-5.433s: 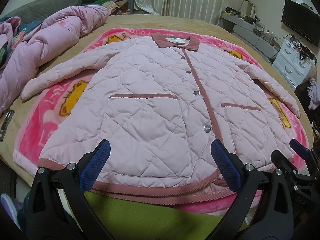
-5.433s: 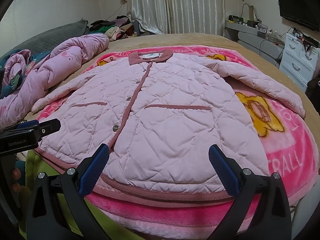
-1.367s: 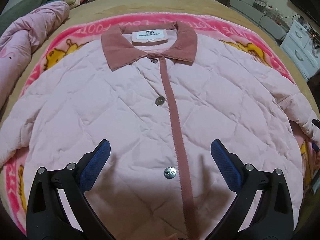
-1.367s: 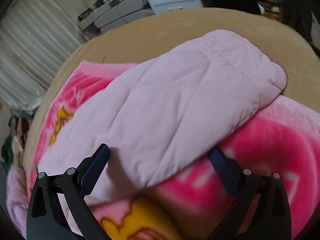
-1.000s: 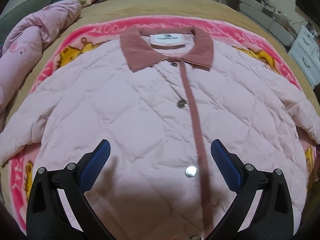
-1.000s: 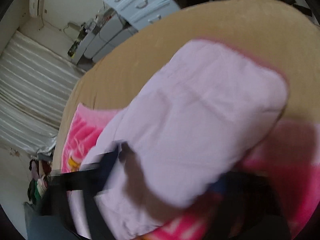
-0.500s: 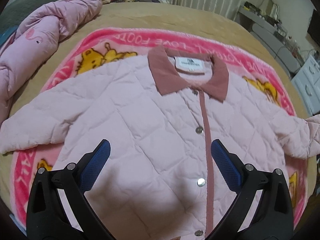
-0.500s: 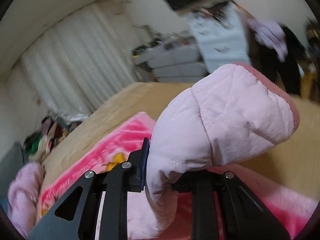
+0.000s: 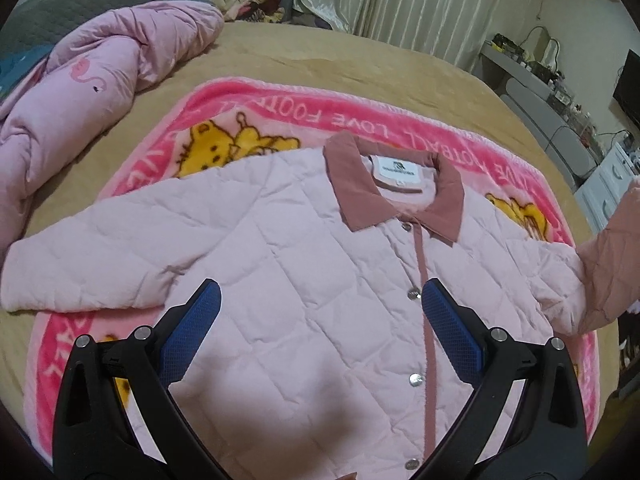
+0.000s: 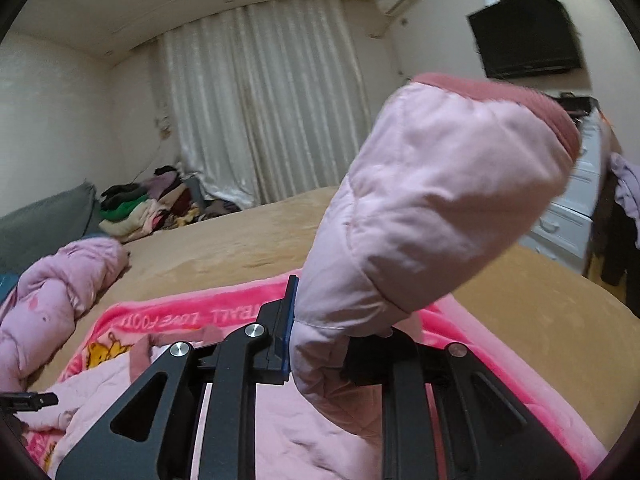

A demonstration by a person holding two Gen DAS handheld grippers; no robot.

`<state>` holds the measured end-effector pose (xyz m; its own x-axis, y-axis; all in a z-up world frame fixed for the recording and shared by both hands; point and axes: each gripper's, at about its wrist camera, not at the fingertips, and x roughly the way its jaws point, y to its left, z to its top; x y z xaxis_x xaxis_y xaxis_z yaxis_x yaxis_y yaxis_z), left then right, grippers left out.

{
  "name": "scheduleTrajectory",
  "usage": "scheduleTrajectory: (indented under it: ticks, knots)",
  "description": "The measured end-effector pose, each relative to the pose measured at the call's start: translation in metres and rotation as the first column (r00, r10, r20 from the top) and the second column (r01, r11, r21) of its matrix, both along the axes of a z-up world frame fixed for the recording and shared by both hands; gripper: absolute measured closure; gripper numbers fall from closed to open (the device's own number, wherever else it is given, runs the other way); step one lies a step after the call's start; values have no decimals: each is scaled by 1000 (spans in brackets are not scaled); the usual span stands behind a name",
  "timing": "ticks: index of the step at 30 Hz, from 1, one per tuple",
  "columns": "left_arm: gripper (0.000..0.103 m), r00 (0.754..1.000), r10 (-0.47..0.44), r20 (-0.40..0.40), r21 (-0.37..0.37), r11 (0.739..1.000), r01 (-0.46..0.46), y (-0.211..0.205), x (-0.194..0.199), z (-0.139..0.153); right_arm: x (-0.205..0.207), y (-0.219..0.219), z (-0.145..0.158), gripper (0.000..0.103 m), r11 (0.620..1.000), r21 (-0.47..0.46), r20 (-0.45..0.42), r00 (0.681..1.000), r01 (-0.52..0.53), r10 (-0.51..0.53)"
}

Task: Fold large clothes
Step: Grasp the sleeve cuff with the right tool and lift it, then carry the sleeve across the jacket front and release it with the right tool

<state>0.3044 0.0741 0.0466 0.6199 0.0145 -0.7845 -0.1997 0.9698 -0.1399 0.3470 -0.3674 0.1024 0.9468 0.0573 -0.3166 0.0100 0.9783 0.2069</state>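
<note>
Blanket: reads "LOVE FOOTBALL"
Jacket: flat on blanket — neck label unreadable
Left gripper: jaws apart above jacket
Right gripper: clamped on sleeve

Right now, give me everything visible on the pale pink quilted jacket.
The pale pink quilted jacket lies front up, snapped shut, on the pink cartoon blanket. Dusty-rose collar, placket and cuff trim; white neck label. One sleeve lies flat; the other sleeve is lifted, pinched in the shut right gripper. The left gripper, open, hovers above.
</note>
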Motion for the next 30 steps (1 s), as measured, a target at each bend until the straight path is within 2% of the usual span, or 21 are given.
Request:
scheduleTrajectory:
  ticks: [10, 17, 23, 30]
  knots:
    - [9, 998, 22, 54, -54, 998, -19, 29, -13, 5, 5, 82, -10, 85, 989, -55, -14, 990, -138, 138]
    - [9, 995, 53, 81, -133, 990, -42, 50, -23, -7, 14, 141, -22, 85, 972, -90, -50, 976, -216, 213]
    - [9, 995, 44, 92, -229, 973, -22, 62, -28, -21, 16, 189, -40, 85, 953, -129, -81, 960, -275, 266]
    - [9, 987, 18, 157, -363, 931, 41, 72, -36, -34, 17, 241, -68, 85, 922, -150, -138, 931, -356, 337]
